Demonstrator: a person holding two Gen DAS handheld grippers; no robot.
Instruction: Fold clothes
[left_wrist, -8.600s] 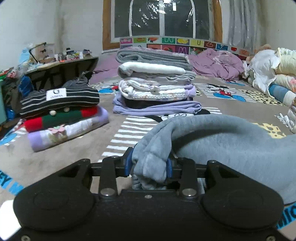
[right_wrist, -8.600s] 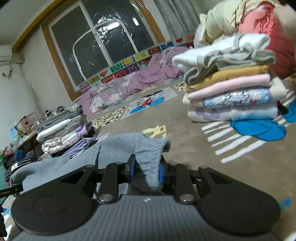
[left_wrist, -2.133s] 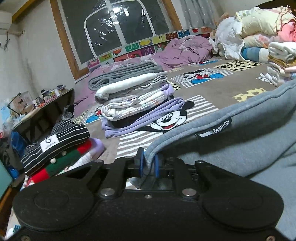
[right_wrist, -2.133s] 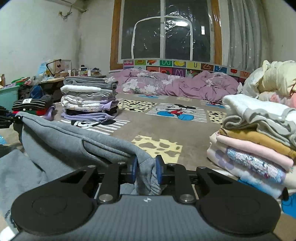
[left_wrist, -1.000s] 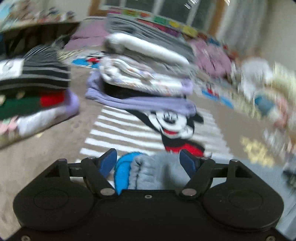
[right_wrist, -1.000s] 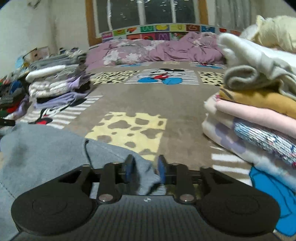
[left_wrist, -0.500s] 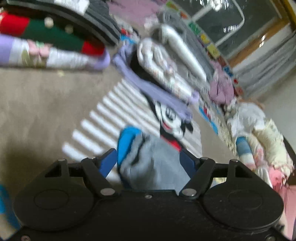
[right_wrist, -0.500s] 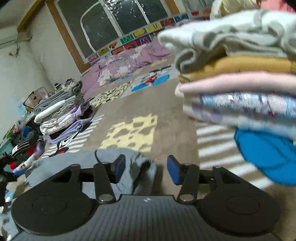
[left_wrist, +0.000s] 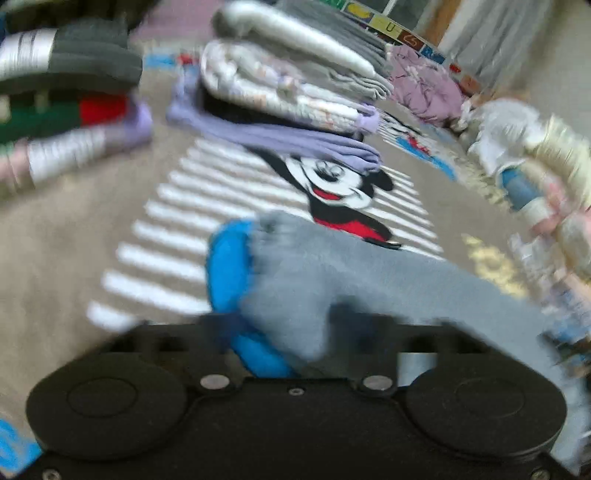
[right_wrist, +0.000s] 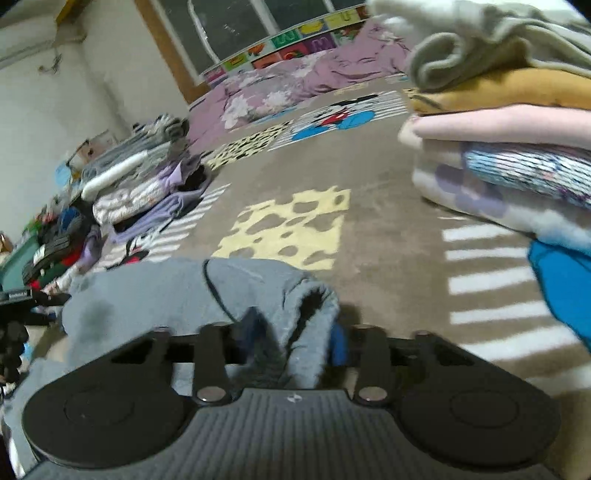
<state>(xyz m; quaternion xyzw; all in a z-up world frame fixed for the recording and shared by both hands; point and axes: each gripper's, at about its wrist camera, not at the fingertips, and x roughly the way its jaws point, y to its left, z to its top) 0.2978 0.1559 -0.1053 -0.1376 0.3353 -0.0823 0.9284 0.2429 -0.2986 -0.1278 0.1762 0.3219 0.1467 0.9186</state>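
We risk a bunched fold if either thick edge of the soft grey fleece garment (right_wrist: 177, 295) slips. It lies on the brown cartoon-print carpet (right_wrist: 376, 206). Our left gripper (left_wrist: 291, 332) and right gripper (right_wrist: 291, 347), both angled downward, have just been closing, each now pinching an end of the fleece.

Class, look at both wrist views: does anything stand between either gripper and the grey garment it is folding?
Nothing visible does. The grey garment already bunches between the fingers of the right gripper and the left gripper, whose jaws have just been closing on it. The folded stacks sit off to the sides.
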